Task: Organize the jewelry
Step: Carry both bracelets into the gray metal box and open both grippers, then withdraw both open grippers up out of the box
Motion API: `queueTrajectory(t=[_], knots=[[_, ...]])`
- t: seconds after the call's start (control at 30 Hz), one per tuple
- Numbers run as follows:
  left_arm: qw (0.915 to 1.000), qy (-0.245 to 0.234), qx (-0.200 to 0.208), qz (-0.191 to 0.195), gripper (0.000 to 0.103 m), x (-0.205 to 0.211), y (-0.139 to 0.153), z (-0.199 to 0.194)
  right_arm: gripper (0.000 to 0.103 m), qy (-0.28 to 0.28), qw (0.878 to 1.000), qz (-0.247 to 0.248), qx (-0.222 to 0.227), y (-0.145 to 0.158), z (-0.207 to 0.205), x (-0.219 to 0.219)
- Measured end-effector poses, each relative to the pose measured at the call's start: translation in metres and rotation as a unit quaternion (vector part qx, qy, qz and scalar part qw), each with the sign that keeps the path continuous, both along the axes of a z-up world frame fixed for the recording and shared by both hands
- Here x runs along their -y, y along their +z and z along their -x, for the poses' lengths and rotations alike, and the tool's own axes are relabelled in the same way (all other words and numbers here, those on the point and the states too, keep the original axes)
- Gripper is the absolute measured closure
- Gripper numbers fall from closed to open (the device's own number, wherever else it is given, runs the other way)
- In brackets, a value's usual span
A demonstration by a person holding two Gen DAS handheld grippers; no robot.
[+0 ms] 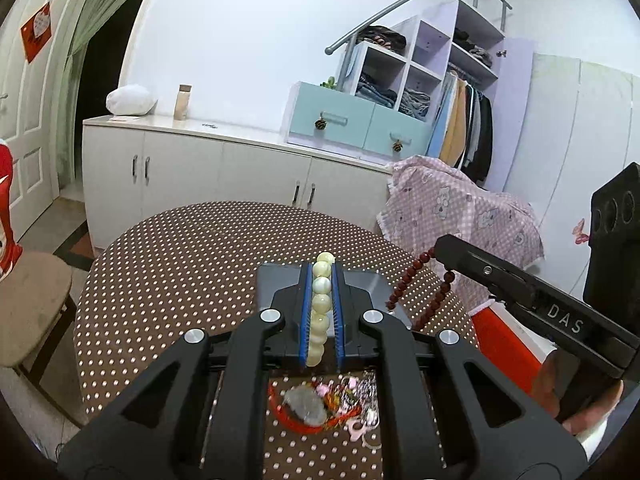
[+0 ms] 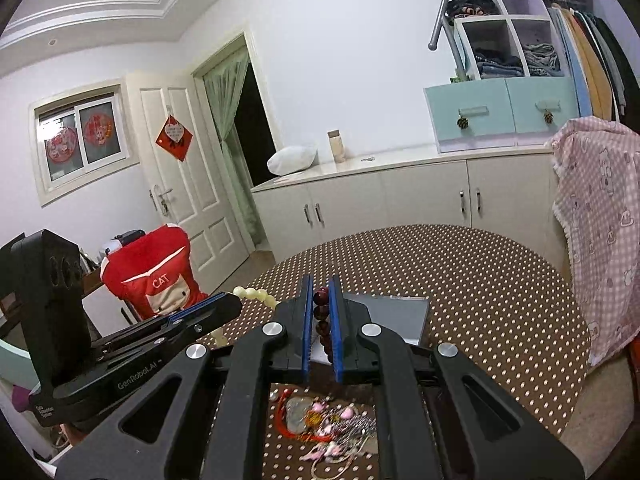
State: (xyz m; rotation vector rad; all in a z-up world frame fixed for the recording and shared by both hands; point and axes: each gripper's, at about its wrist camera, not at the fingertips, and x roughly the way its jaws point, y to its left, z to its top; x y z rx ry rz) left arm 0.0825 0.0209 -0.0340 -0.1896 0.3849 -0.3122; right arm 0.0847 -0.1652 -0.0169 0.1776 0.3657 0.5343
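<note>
My left gripper [image 1: 320, 268] is shut on a string of cream-white beads [image 1: 321, 304], held in the air above the round table [image 1: 180, 264]. My right gripper [image 2: 321, 282] is shut on a string of dark red beads [image 2: 322, 314]; that strand hangs in a loop [image 1: 416, 292] in the left wrist view. The white beads also show at the left gripper's tip [image 2: 256, 294] in the right wrist view. Below both grippers a tangled pile of jewelry [image 1: 328, 404] with red cord and pink pieces lies on the table, also in the right wrist view [image 2: 328, 424]. A grey flat box [image 2: 396, 316] sits just beyond it.
The table wears a brown cloth with white dots. A chair with a red cover [image 2: 156, 276] stands to the left, a pink checked cloth [image 2: 600, 220] drapes something on the right. White cabinets [image 1: 224, 176] line the far wall. A hand [image 1: 592, 412] holds the right gripper.
</note>
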Motion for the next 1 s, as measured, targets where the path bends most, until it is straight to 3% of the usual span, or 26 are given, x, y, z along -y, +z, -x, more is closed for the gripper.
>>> queueTrajectory(t=[0.6,0.7,0.73,0.77,0.83,1.0], knots=[[0.9995,0.0,-0.004,-0.031,0.093,0.023,-0.007,-0.034,0.093,-0.008,0.999,-0.004,-0.033,-0.015,-0.033,0.004],[0.9987,-0.003,-0.008,-0.049,0.092,0.028,-0.011,-0.035,0.077,-0.018,0.999,-0.003,-0.042,-0.017,-0.035,0.006],[0.9985,-0.001,-0.009,-0.055,0.091,0.029,-0.012,-0.035,0.057,-0.022,0.999,-0.003,-0.043,-0.017,-0.035,0.007],[0.9982,0.001,-0.01,-0.06,0.087,0.029,-0.013,-0.035,0.037,-0.031,0.999,-0.002,-0.042,-0.018,-0.034,0.008],[0.9982,0.004,-0.01,-0.059,0.031,0.028,-0.014,-0.034,0.031,-0.045,0.998,0.0,-0.038,-0.019,-0.03,0.011],[0.998,0.01,0.005,-0.062,0.03,0.023,-0.014,-0.028,0.027,-0.053,0.998,0.006,-0.046,-0.022,-0.029,0.014]])
